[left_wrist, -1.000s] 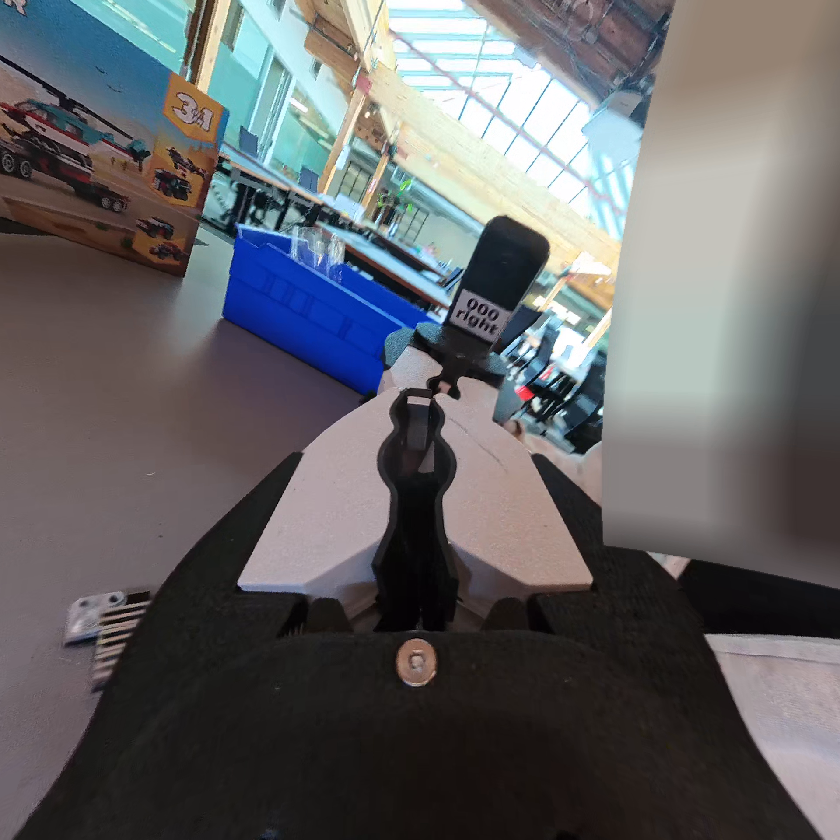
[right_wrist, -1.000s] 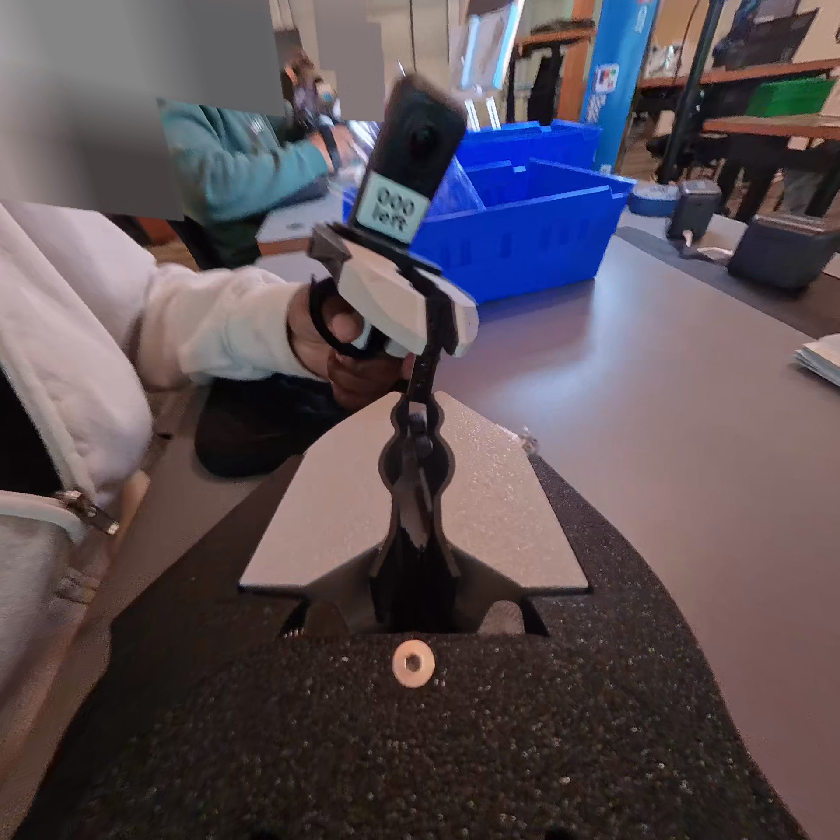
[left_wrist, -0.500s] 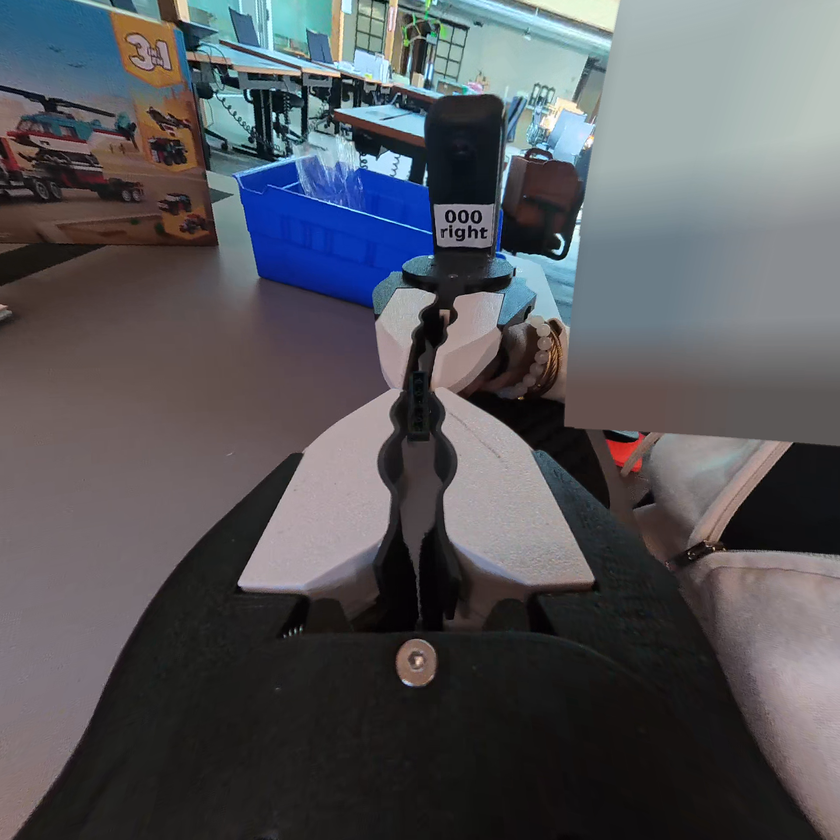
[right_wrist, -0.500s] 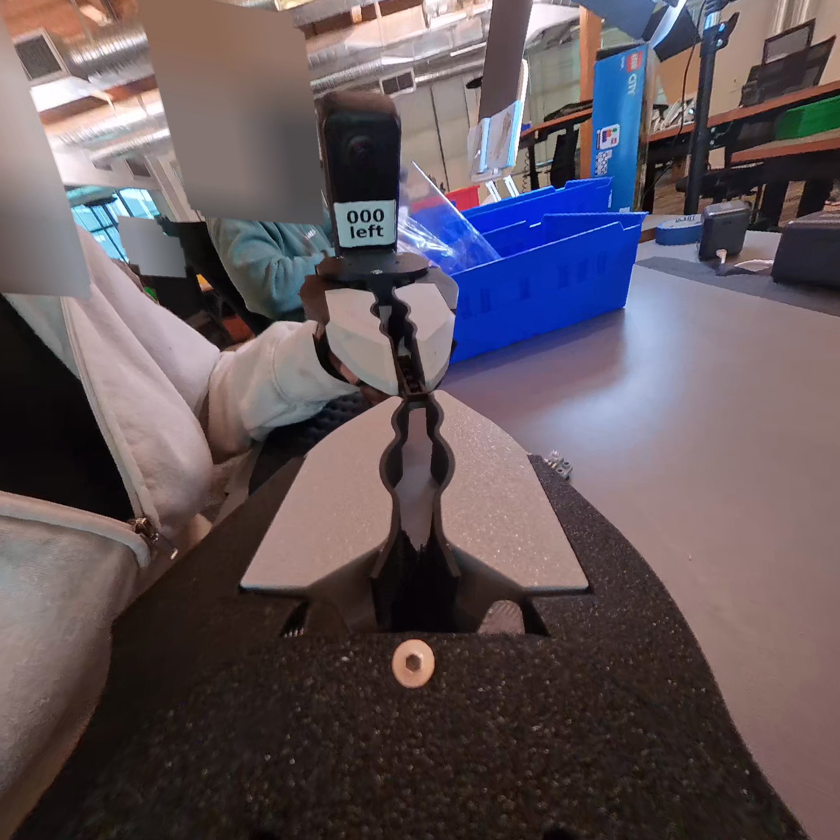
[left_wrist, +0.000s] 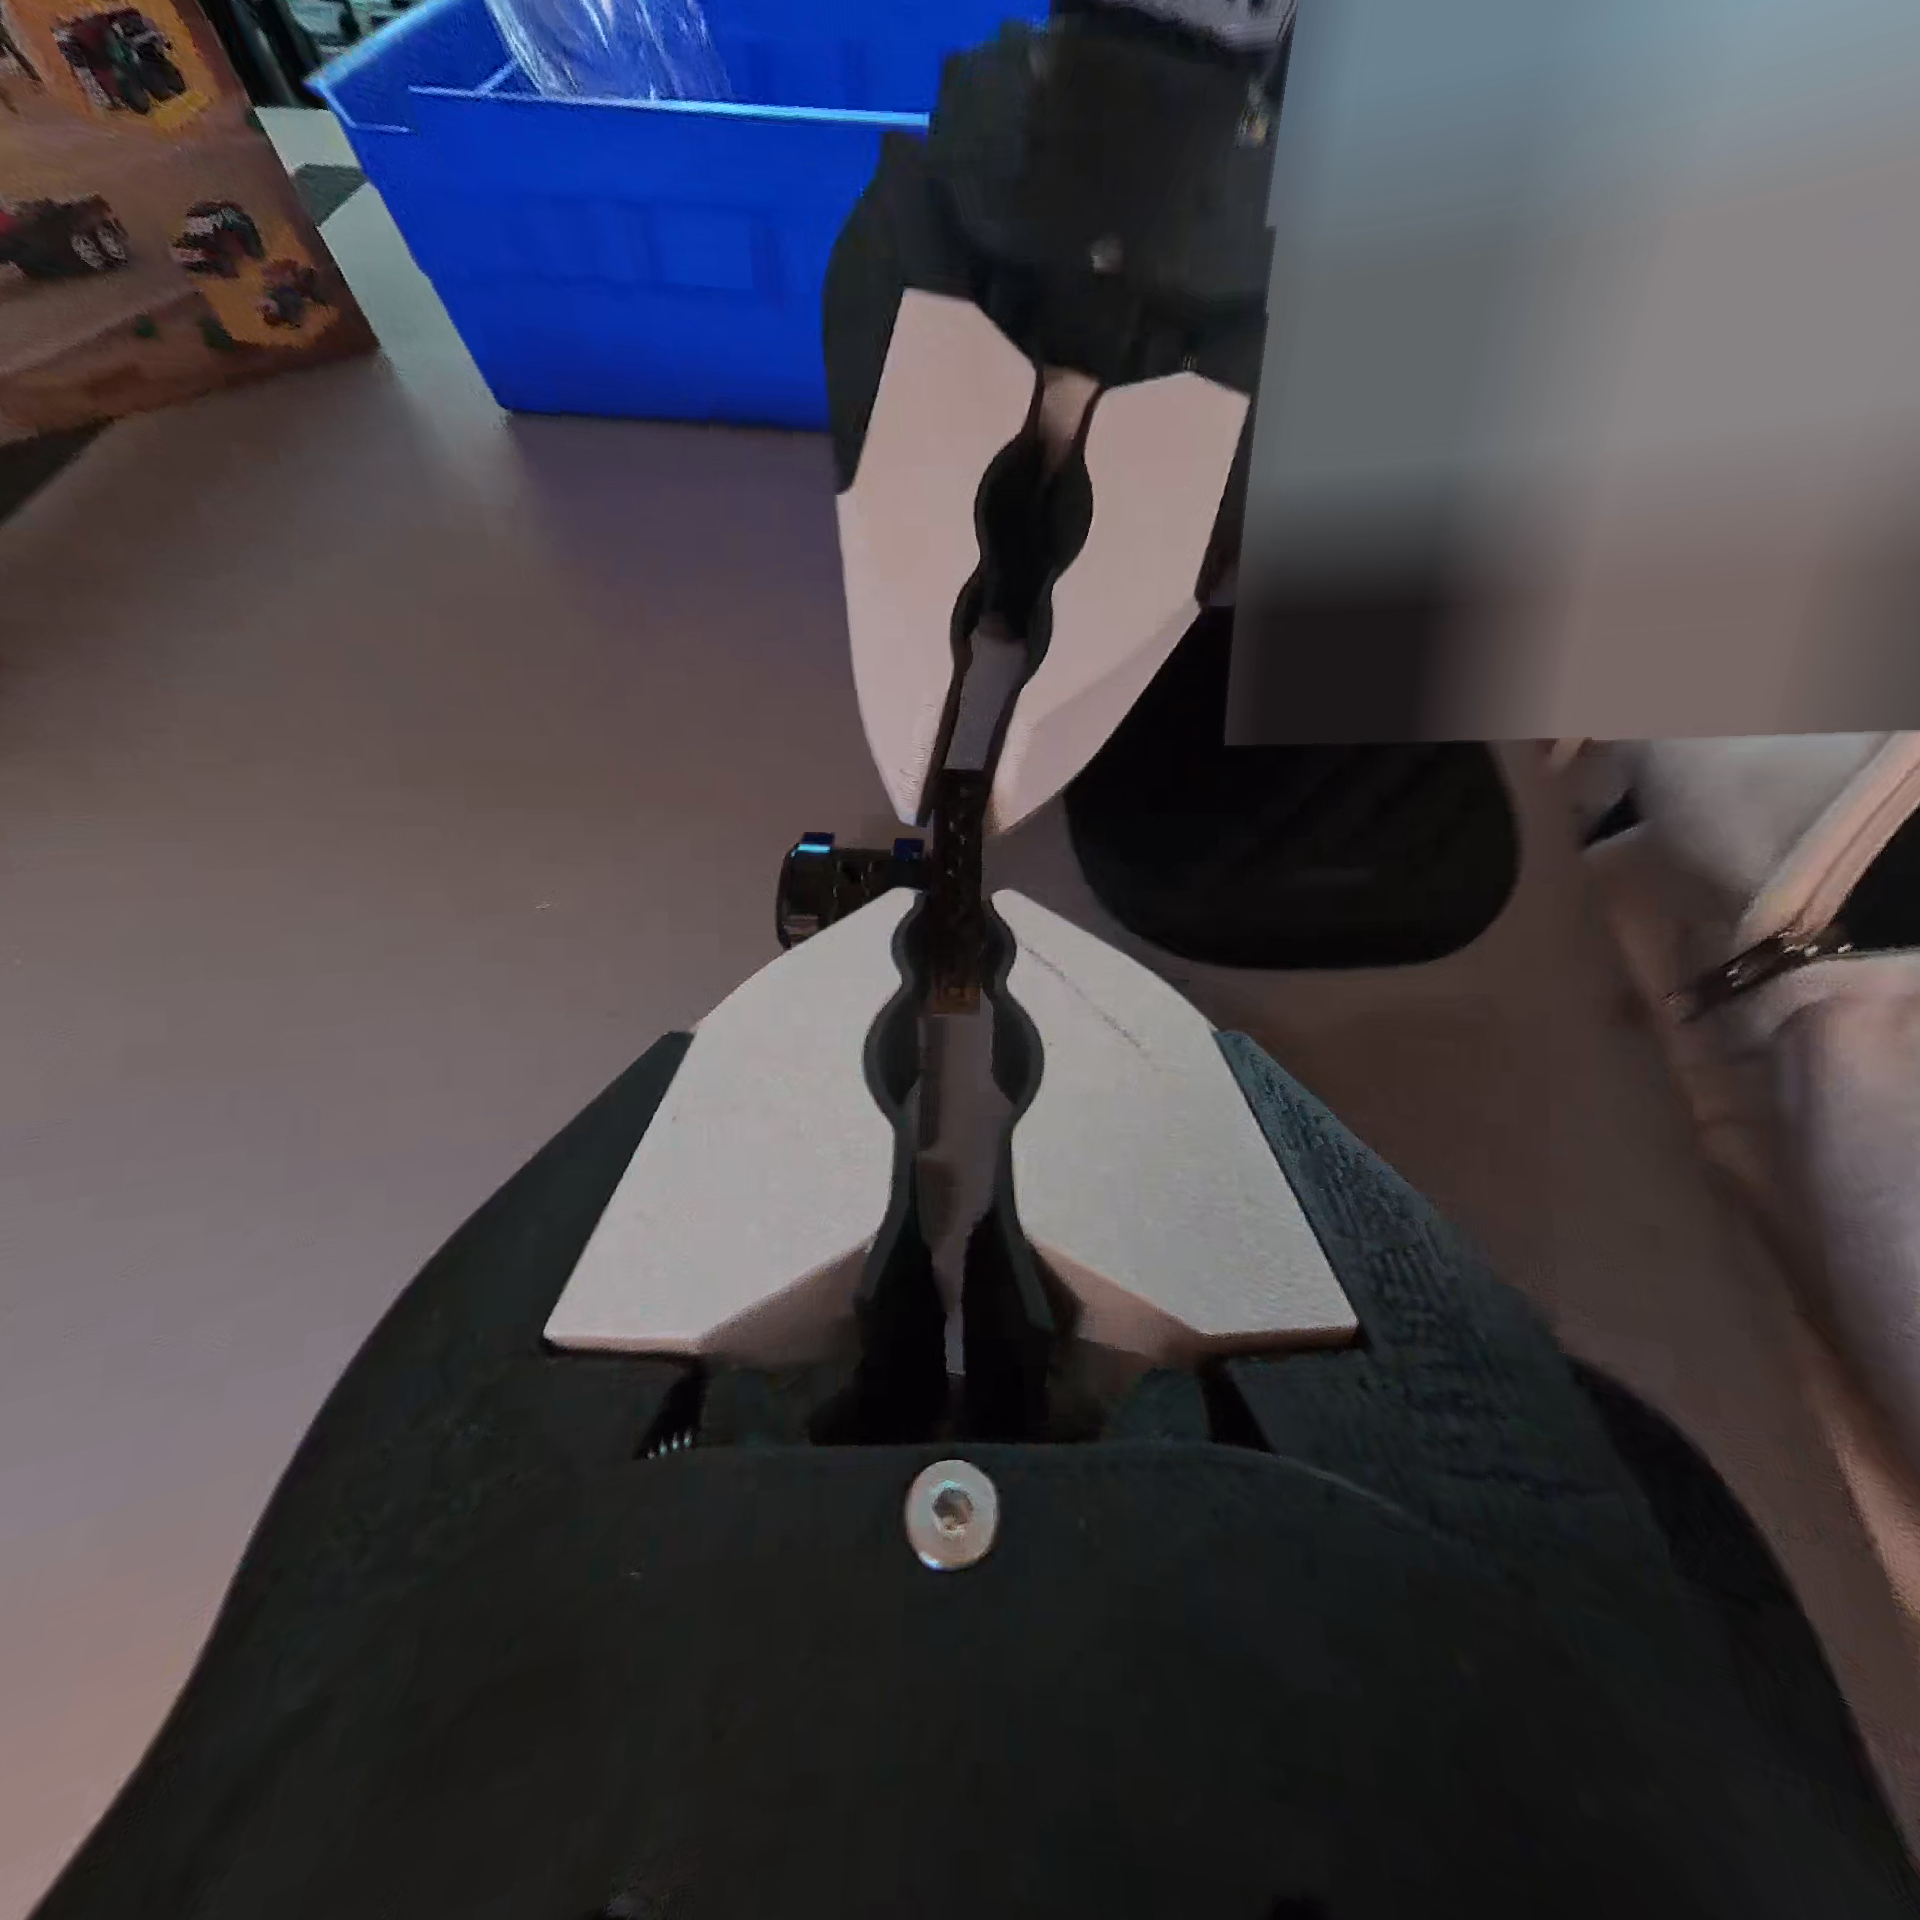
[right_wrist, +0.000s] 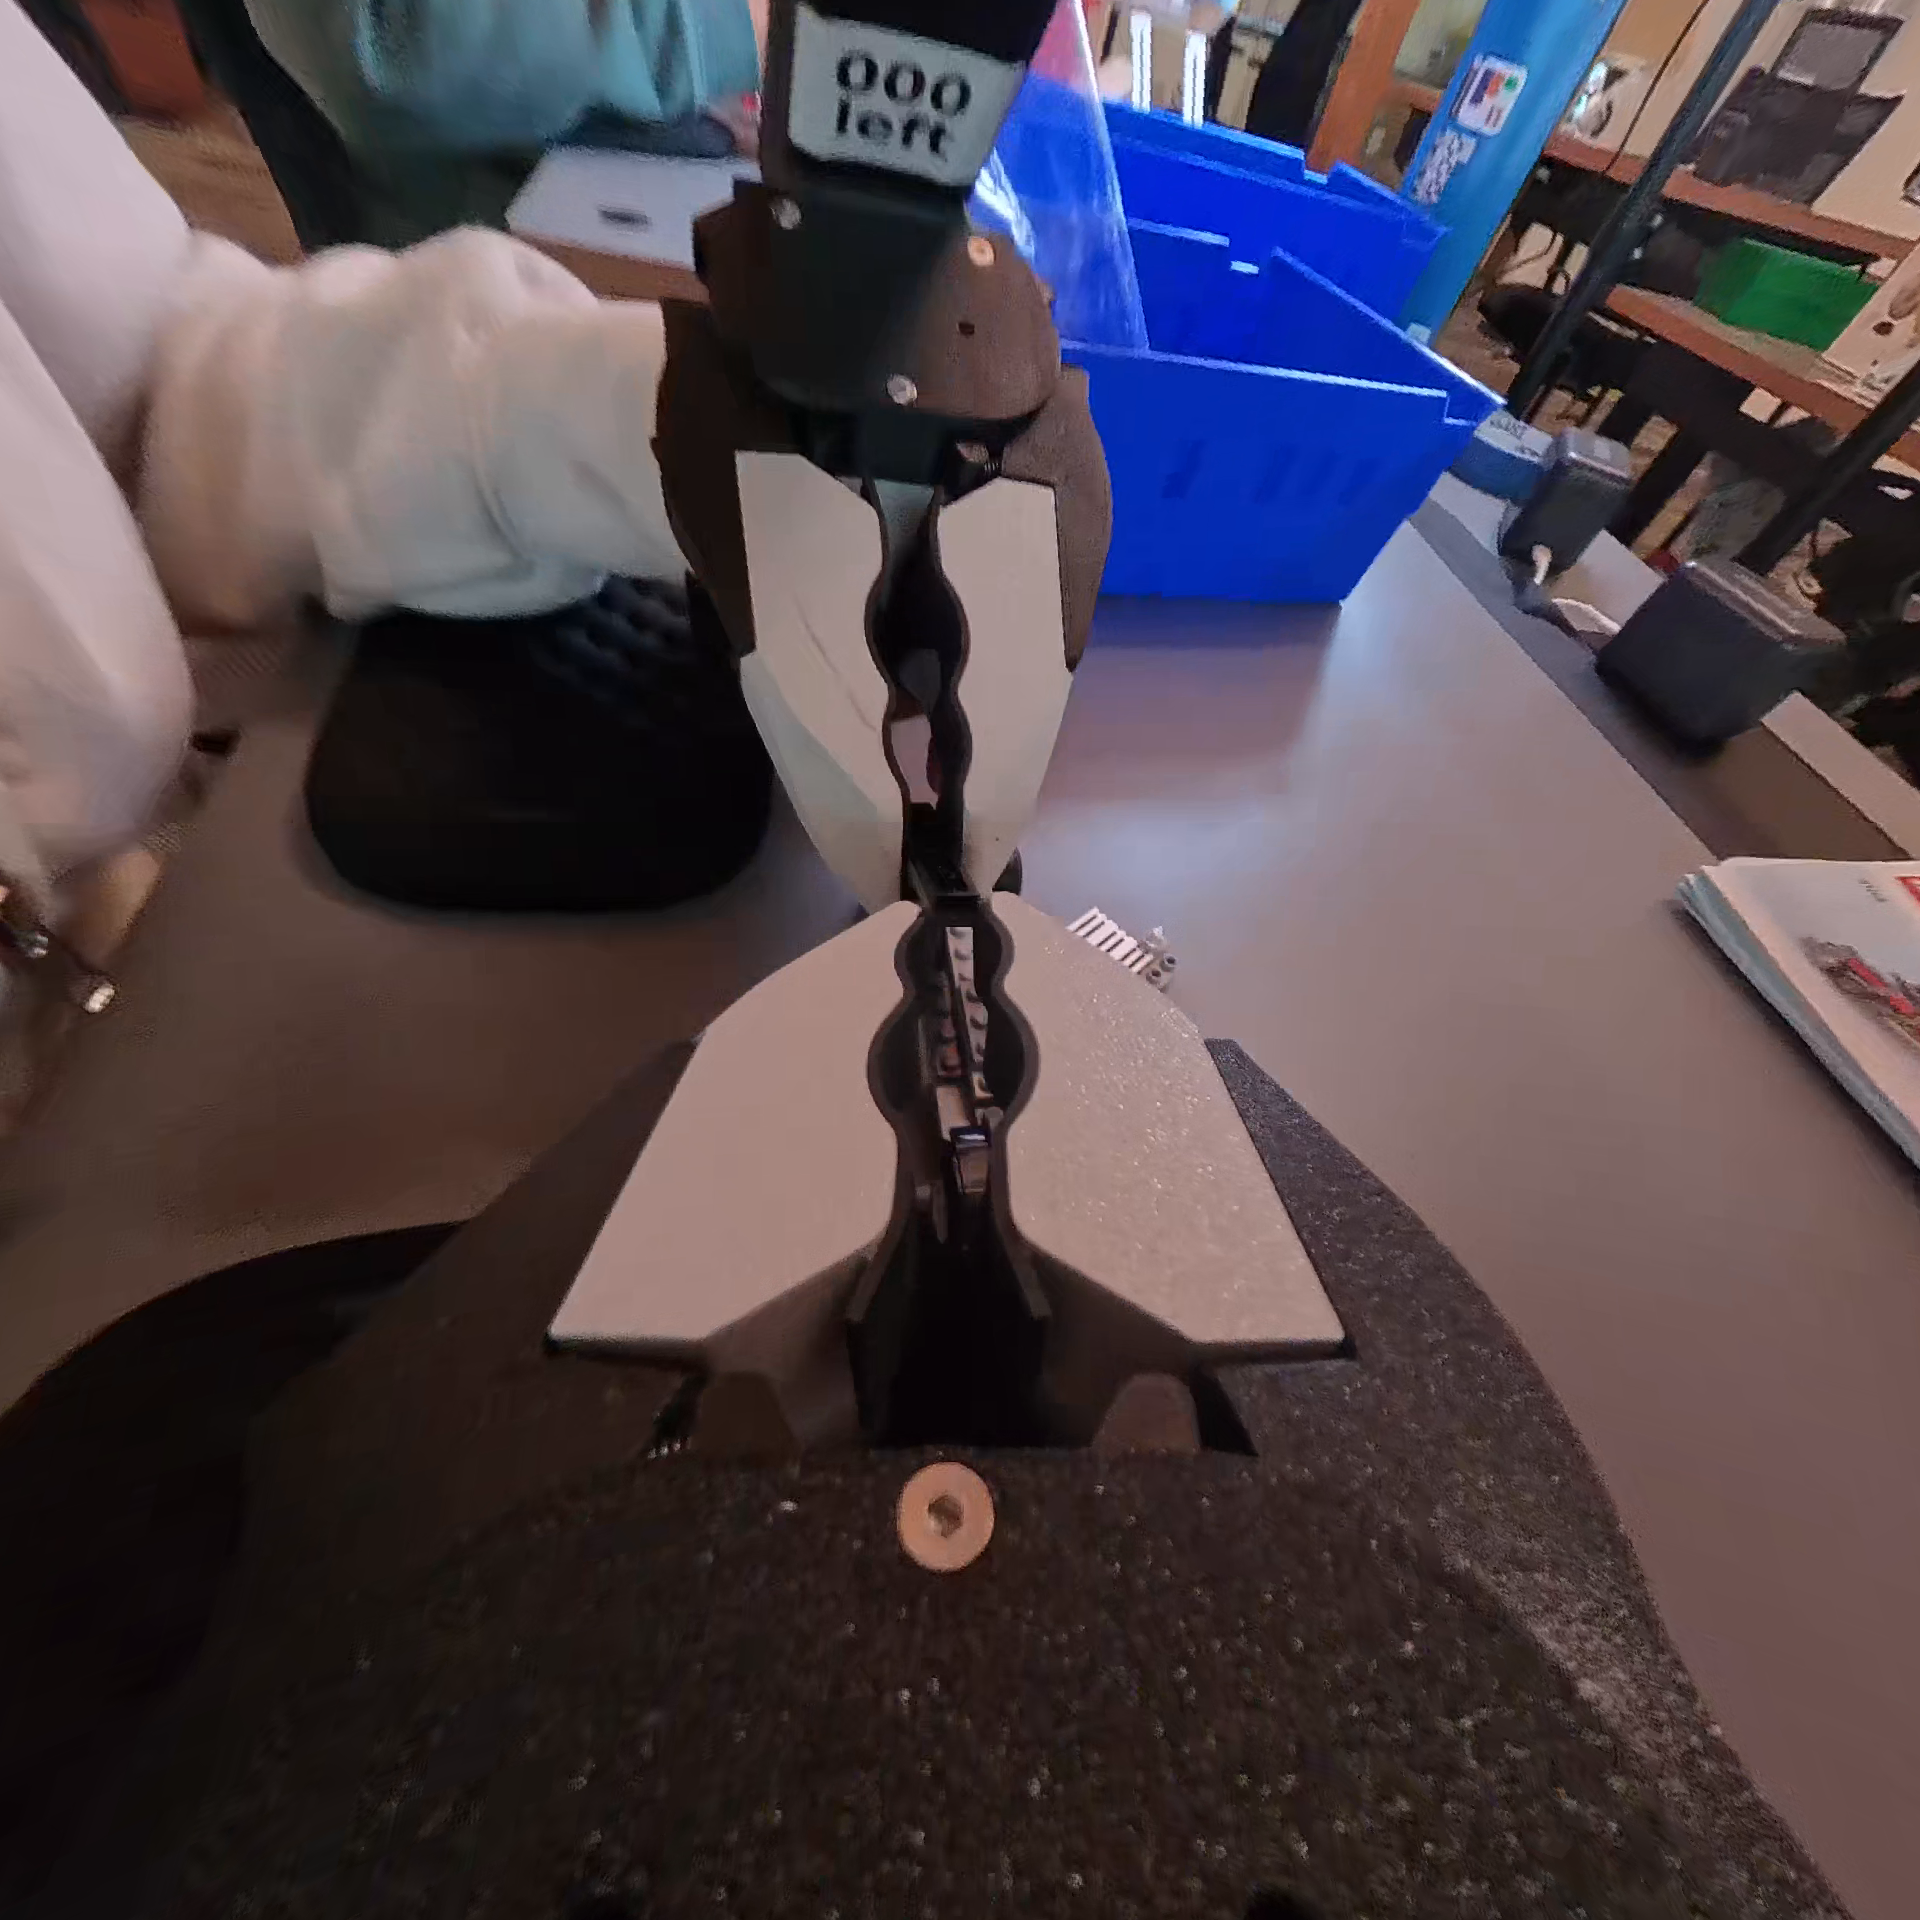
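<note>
Right now my two tools are nose to nose, low over the table (left_wrist: 312, 831). A moment ago they faced each other higher up, with a little air between the tips; that air is gone.

The left gripper (left_wrist: 954, 920) is closed down narrow on a dark studded strip (left_wrist: 956, 894), and the strip's near end sits back inside its jaw channel. Straight ahead of its tips, the right gripper (left_wrist: 951, 805) comes down at a slant and pinches the far end of the same strip.

From the other side it reads the same: the right gripper (right_wrist: 940, 920) has the strip (right_wrist: 961, 1039) lying along its channel, grey studs showing, and the left gripper (right_wrist: 935, 868) bites the black end just beyond the tips. So both are clamped on one piece, bridged between them.

Just left of the left tool's tips there's a small dark round part (left_wrist: 831, 883) with blue glints. It's hard against the strip, but I can't tell if it's attached.

Beyond the tips on the left view is a blue bin (left_wrist: 623, 239). Just right of the right tool's tips, a small pale toothed piece (right_wrist: 1117, 951) lies on the table.
</note>
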